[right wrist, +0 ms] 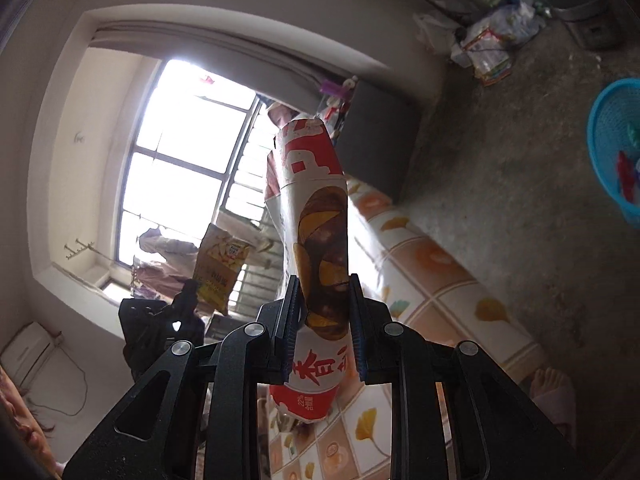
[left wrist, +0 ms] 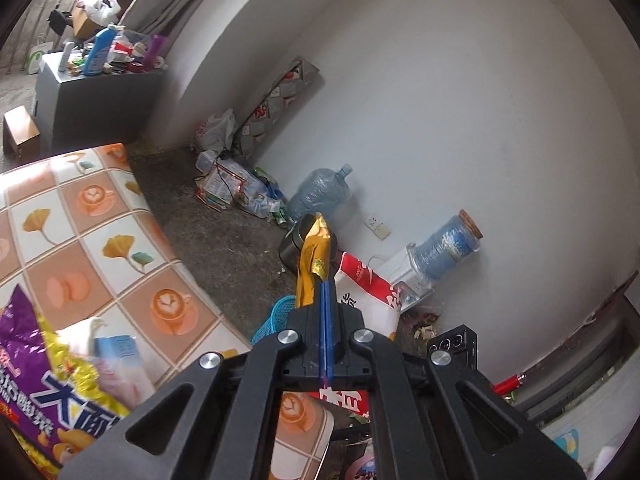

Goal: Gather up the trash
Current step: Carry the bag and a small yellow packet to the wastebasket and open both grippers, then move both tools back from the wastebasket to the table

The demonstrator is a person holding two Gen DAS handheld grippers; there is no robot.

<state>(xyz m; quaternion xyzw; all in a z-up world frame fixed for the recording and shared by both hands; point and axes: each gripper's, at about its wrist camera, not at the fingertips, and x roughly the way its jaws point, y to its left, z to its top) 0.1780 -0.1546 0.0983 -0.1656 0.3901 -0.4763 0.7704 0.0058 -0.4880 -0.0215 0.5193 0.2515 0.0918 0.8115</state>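
Observation:
My left gripper (left wrist: 325, 286) is shut on a yellow snack wrapper (left wrist: 314, 258) that sticks up past the fingers. In the right wrist view the same wrapper (right wrist: 222, 266) hangs from the left gripper at left. My right gripper (right wrist: 322, 284) is shut on a red and white snack bag (right wrist: 318, 216), held above the table; the bag also shows in the left wrist view (left wrist: 366, 286). A blue mesh trash basket (left wrist: 276, 320) stands on the floor below the left gripper and at the right edge of the right wrist view (right wrist: 614, 144). A purple snack bag (left wrist: 36, 384) lies on the table.
A table with a patterned cloth (left wrist: 92, 232) fills the lower left. A heap of bags and bottles (left wrist: 236, 188), a water jug (left wrist: 320, 194) and a metal pot (left wrist: 292, 242) line the wall. A grey cabinet (left wrist: 92, 104) holds bottles. A foot in a slipper (right wrist: 554, 388) stands by the table.

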